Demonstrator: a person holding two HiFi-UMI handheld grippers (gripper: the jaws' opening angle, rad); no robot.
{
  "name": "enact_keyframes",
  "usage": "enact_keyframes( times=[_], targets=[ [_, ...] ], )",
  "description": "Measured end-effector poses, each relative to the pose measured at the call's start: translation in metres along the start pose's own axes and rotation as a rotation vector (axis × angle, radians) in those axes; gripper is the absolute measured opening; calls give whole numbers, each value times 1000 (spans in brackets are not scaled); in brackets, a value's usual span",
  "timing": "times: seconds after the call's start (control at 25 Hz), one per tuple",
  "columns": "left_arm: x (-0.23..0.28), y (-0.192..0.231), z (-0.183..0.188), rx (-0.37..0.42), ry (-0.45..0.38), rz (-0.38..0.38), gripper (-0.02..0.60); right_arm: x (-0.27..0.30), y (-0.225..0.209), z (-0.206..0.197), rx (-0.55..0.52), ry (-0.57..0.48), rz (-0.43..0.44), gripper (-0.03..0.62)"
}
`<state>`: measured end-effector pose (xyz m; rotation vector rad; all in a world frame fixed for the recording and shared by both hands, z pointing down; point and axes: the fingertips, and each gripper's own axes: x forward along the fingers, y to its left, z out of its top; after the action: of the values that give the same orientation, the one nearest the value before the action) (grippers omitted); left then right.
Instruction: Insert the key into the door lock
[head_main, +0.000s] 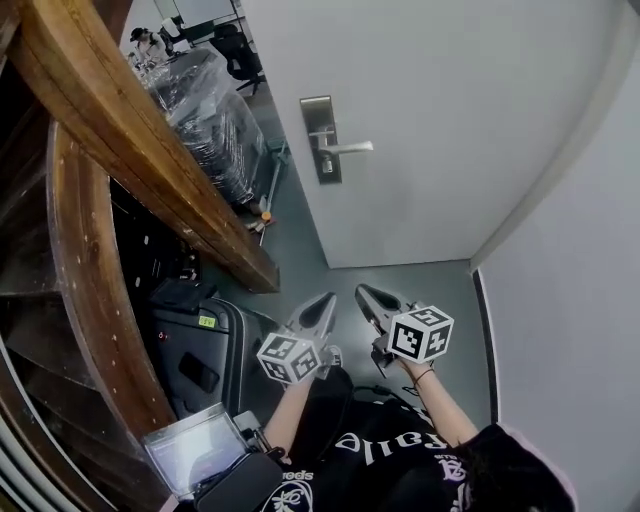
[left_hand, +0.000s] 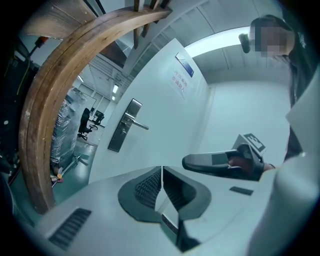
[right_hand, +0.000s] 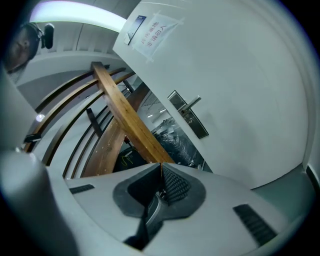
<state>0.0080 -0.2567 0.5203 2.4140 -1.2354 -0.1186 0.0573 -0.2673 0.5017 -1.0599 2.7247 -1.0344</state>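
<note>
The white door fills the head view from 12 to 2 o'clock and is closed. A curved wooden handrail sweeps across from 11 down to 8 o'clock. Behind it, at 11 o'clock, stands a plastic-wrapped stack, and below, at 8 o'clock, lies a dark case. Both claws are held side by side at 6 o'clock, well apart from the door and pointing up toward it. The left gripper has its jaws pressed together with nothing between the pads. The right gripper, just beside it at its 3 o'clock, is also closed, pinching a grey metal piece that looks like the key, set deep between the ribbed pads. On the door at 12 o'clock sits the steel lock plate, its lever handle pointing toward 3 o'clock.
</note>
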Motion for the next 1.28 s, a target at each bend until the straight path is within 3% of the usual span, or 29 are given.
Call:
enact_keyframes(
  times=[0.28,0.48,0.72,0.92,1.28],
  targets=[
    [-34,-89,-54,-40,-15,33,14,-91,14,-45,0,62,45,18],
    [-65,-127,-78,-40,1,69,14,-128,28,-61,-3,88,76,18],
    [-96,-137,-73,-17,-19,123,14,-139,50,-81,53,107,147,18],
    [-116,-132,-67,-12,-34,145,14,-138,64,-96,3,120,154,18],
    [-187,-135,-70,27,-12,90,14,-138,116,-133,44,67,106,18]
  ],
)
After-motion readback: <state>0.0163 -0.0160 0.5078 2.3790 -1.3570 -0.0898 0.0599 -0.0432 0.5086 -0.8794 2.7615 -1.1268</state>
